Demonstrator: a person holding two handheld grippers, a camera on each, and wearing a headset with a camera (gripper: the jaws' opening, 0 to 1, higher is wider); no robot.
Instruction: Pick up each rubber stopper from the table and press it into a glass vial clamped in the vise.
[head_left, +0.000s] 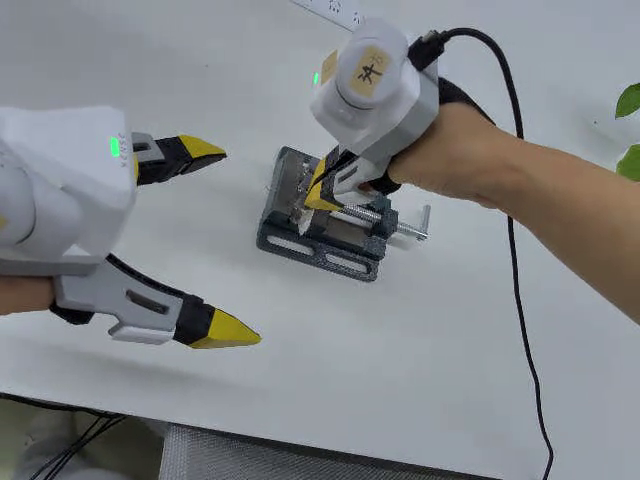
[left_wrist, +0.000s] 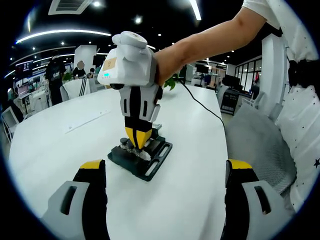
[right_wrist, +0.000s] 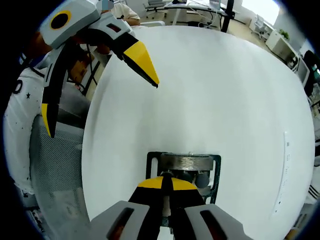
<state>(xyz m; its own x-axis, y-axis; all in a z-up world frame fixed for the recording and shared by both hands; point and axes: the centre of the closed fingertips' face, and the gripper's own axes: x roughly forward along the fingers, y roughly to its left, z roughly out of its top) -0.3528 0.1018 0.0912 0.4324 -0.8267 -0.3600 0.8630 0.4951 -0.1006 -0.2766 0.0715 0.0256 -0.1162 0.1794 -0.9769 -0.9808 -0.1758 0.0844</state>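
Observation:
A dark grey vise (head_left: 325, 240) stands mid-table. My right gripper (head_left: 322, 193) comes down onto its jaws from above with its yellow tips pressed together; what lies under them is hidden. A pale bit of a glass vial (head_left: 301, 224) peeks out beside the tips. In the right gripper view the shut right gripper (right_wrist: 167, 183) sits right over the vise (right_wrist: 184, 162). My left gripper (head_left: 222, 240) hovers wide open to the left of the vise with nothing between its fingers. The left gripper (left_wrist: 166, 172) looks at the vise (left_wrist: 142, 156) with the right gripper (left_wrist: 137, 140) on it.
The vise's screw handle (head_left: 412, 229) sticks out to the right. A black cable (head_left: 521, 290) trails from the right gripper across the white table (head_left: 420, 380). A white power strip (head_left: 335, 10) lies at the far edge, green leaves (head_left: 628, 100) at right, a mesh chair (head_left: 230, 458) below the near edge.

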